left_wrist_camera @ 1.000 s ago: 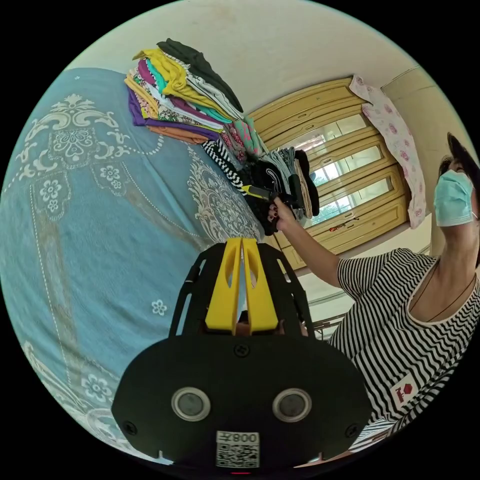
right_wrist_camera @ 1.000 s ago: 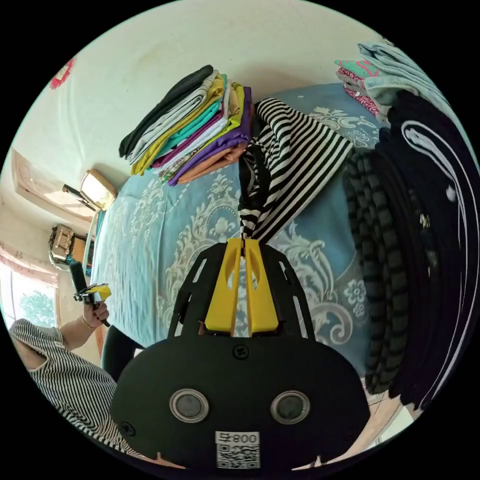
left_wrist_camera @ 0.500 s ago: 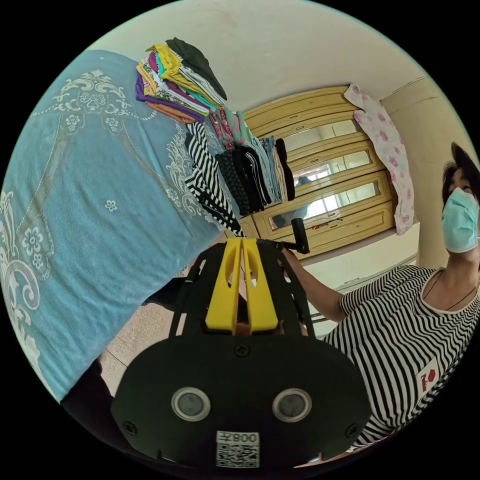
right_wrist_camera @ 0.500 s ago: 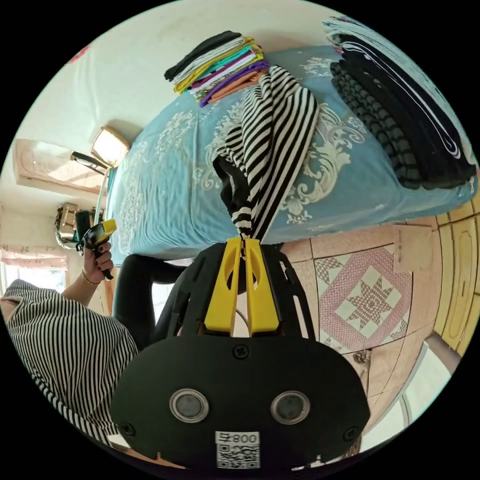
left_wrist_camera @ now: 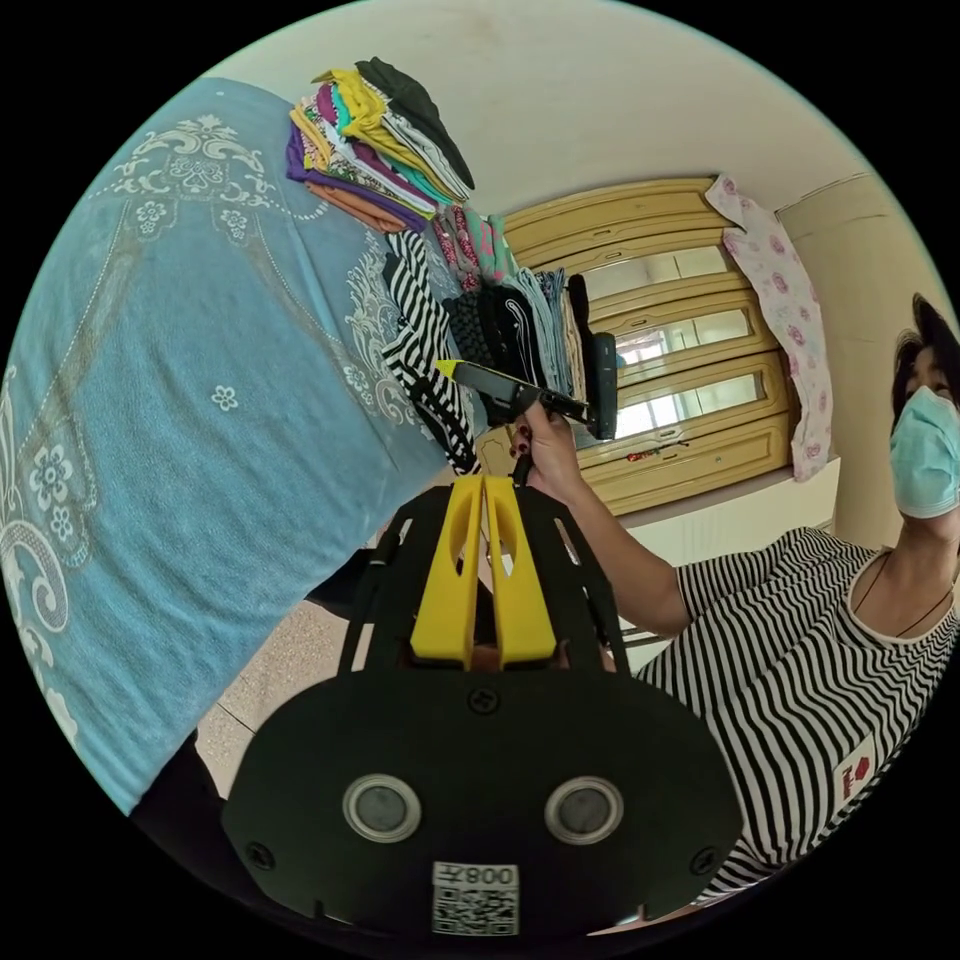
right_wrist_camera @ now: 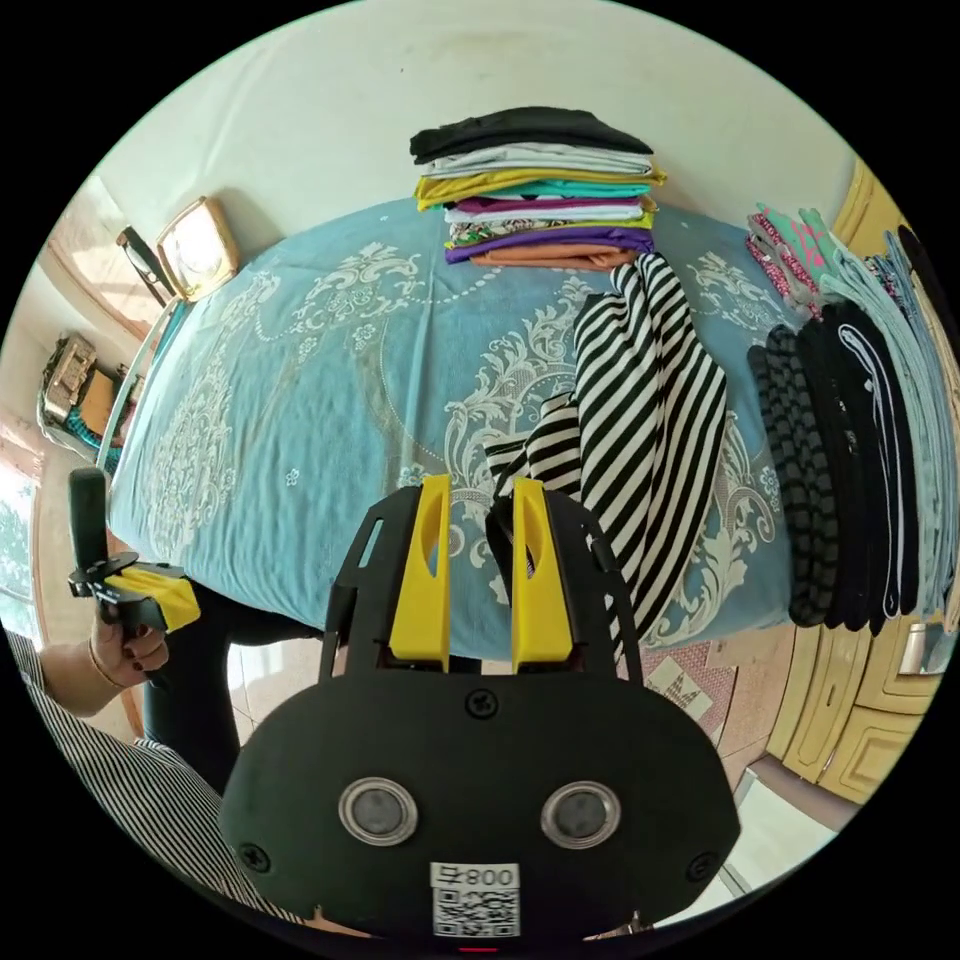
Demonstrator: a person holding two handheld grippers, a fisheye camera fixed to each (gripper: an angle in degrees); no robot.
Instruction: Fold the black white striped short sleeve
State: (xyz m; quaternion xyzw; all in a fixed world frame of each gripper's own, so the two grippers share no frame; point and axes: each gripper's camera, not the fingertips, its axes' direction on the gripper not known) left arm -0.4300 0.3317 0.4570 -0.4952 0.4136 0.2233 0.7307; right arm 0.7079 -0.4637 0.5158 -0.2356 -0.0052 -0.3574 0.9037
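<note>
The black and white striped short sleeve (right_wrist_camera: 640, 420) lies crumpled on the blue bed cover (right_wrist_camera: 300, 400), one end draped over the near edge. My right gripper (right_wrist_camera: 480, 485) is open just beside its near corner, and a dark bit of cloth sits by the right jaw. In the left gripper view the same shirt (left_wrist_camera: 420, 340) lies on the bed with the right gripper (left_wrist_camera: 470, 372) held just beside it. My left gripper (left_wrist_camera: 485, 482) is shut with nothing in it, held off the bed's edge. It also appears as the left gripper (right_wrist_camera: 150, 590) in a hand.
A tall stack of folded clothes (right_wrist_camera: 540, 190) stands at the bed's far side. A row of dark folded clothes (right_wrist_camera: 850, 450) lies beside the shirt. A yellow wooden wardrobe (left_wrist_camera: 680, 350) stands behind. The person in a striped top (left_wrist_camera: 800, 680) stands by the bed.
My right gripper dragged the striped shirt towards the bed's edge, then opened and let it go; the shirt now rests on the bed. The left gripper stayed shut.
</note>
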